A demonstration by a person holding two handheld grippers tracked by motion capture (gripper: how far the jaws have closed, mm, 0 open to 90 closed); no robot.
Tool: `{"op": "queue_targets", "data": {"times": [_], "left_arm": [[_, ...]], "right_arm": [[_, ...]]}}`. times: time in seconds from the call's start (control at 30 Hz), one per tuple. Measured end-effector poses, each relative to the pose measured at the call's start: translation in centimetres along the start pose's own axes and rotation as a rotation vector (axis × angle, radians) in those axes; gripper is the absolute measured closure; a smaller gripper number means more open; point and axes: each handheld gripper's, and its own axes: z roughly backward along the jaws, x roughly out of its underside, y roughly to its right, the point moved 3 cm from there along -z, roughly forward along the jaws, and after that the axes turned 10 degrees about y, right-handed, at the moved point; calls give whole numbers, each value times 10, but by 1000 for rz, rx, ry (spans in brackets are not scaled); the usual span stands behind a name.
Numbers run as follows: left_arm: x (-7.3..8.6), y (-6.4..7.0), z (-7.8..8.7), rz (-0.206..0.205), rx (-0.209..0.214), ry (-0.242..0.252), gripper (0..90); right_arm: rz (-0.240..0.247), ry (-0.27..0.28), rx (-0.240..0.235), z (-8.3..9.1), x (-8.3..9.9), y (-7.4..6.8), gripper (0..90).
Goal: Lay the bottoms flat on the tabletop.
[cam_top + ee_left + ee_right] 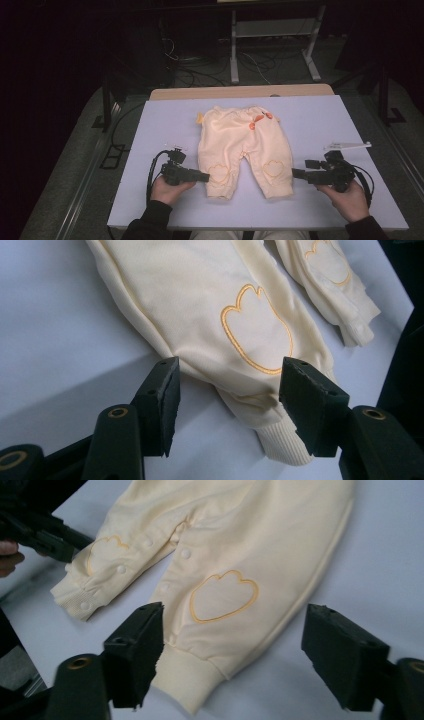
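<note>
My left tool (227,390) is sitting with its jaws spread wide and gripping nothing, and through the left gripper view I am seeing the near leg of the baby trousers (225,305) lying between the two black pads, its ribbed cuff (282,442) pointing down toward the right pad and the stitched orange outline (257,330) resting just above the gap. In the high view that left tool (204,176) is lying low by the outer edge of the leg, with the person's left hand (170,190) wrapped around its body and a cable looping away behind it. My right tool (232,652) is likewise standing fully open and empty, and in the right gripper view the other leg's cuff (187,680) is lying just beside the left pad while the right pad is hanging over bare counter (385,555). From above, the right tool (296,173) is pointing at the outer side of that leg, close to it but apart, with the right hand (347,200) holding it. The trousers (242,147) are lying flat near the middle of the pale counter (165,120), waistband away from me and both legs toward me, with orange marks (257,120) by the waistband. A thin white object (347,146) is lying on the counter just beyond the right tool.
</note>
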Motion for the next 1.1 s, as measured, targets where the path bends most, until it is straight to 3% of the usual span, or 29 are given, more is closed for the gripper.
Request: {"op": "queue_targets", "data": {"times": [0.1,0.23,0.33,0.53,0.67,0.77,0.9,1.1], "left_arm": [[2,0,-5,32,41,-21,479],[5,4,-13,49,80,-60,672],[4,6,-10,45,71,-56,785],[9,5,4,61,37,-34,817],[11,-1,10,54,-11,-38,816],[11,-4,11,63,-5,-43,814],[10,1,16,9,-8,-24,774],[11,6,38,-116,-26,94,423]], "right_arm": [[9,57,7,12,2,6,134],[27,105,13,21,5,18,63],[26,104,21,21,9,29,25],[21,124,40,26,13,43,0],[22,138,65,31,14,49,0],[30,146,68,31,15,52,0],[55,158,78,31,16,52,0],[100,183,87,31,16,51,0]]}}
